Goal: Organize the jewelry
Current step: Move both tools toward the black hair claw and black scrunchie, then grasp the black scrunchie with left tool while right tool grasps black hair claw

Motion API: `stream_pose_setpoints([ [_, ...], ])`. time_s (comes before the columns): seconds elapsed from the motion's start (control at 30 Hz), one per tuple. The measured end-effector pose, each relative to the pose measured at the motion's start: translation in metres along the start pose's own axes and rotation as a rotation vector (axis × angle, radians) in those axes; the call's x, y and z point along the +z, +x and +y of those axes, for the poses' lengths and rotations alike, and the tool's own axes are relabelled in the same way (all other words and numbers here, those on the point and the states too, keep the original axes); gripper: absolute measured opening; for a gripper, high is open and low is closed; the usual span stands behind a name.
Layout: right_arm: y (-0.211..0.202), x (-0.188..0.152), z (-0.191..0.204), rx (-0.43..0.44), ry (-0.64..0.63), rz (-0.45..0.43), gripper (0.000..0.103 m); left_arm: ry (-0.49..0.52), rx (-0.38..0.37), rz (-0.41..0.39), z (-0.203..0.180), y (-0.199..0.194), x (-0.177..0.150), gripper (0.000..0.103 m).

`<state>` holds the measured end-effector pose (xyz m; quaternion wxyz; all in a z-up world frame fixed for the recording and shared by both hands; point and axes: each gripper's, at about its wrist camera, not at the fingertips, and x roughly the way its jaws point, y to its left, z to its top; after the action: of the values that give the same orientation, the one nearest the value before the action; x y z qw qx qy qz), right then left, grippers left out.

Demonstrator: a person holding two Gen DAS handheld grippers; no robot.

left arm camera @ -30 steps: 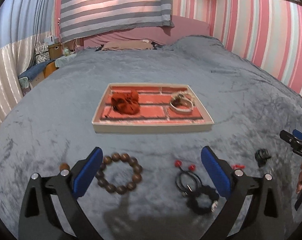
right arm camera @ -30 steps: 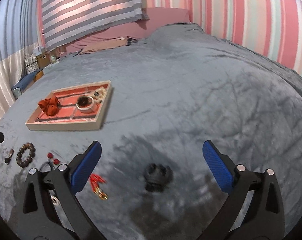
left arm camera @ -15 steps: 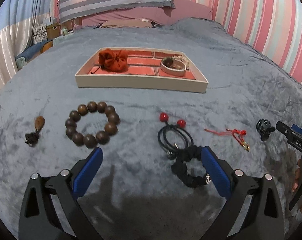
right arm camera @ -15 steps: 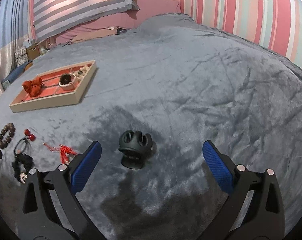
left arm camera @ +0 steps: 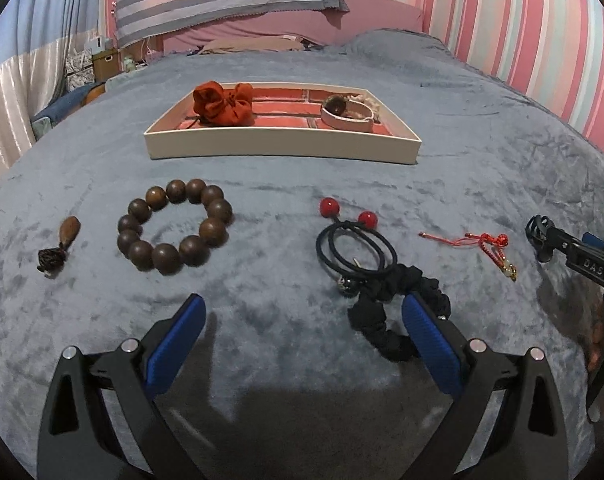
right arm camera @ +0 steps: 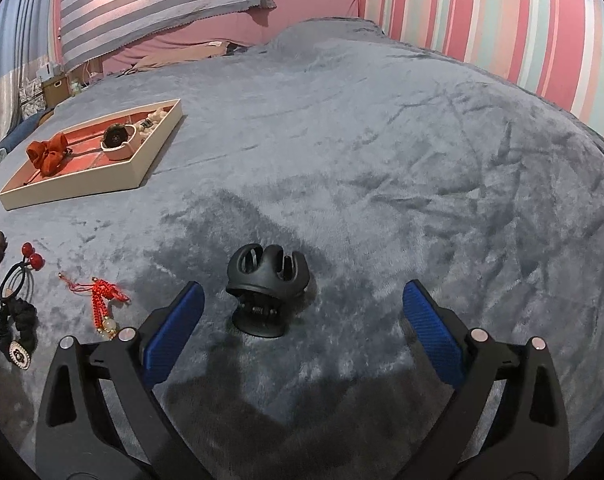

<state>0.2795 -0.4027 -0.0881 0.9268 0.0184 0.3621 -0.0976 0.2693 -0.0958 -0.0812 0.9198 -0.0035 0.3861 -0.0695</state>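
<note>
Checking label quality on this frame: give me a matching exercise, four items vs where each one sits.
Items:
1. red fabric scrunchie
2. wooden bead bracelet
3. black claw clip
4. black scrunchie

Places:
A. on the blanket, between the open right tongs
B. inside the tray, left part
C. on the blanket, partly behind one finger of the open left tongs
D. on the blanket in front of the tray, left of the hair ties

Pairs: 1-B, 2-D, 3-A, 4-C

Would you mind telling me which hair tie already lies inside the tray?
The red scrunchie, at the tray's left end; the black ones lie on the blanket.
</note>
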Motion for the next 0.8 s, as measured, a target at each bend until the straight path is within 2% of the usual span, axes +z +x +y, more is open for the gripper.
stream_pose_setpoints([
  [0.3,0.009,0.003,0.006,-0.019,-0.007,0.001,0.091,0.025,-0.024,0.041,-0.006,0.014,-0.001,0.093],
  [0.47,0.016,0.005,0.011,-0.023,-0.022,0.013,0.085,0.041,-0.024,0.048,-0.010,0.017,-0.002,0.078],
  [0.53,0.018,0.005,0.012,-0.025,-0.025,0.016,0.082,0.055,-0.029,0.041,-0.013,0.016,-0.003,0.065],
  [0.67,0.025,0.005,0.015,-0.027,-0.038,0.042,0.069,0.072,-0.039,0.041,-0.016,0.015,-0.004,0.051],
  [0.73,0.026,0.004,0.016,-0.023,-0.043,0.046,0.064,0.067,-0.050,0.040,-0.015,0.015,-0.004,0.040],
  [0.8,0.027,0.004,0.017,-0.020,-0.048,0.049,0.050,0.062,-0.067,0.041,-0.013,0.015,-0.004,0.032],
])
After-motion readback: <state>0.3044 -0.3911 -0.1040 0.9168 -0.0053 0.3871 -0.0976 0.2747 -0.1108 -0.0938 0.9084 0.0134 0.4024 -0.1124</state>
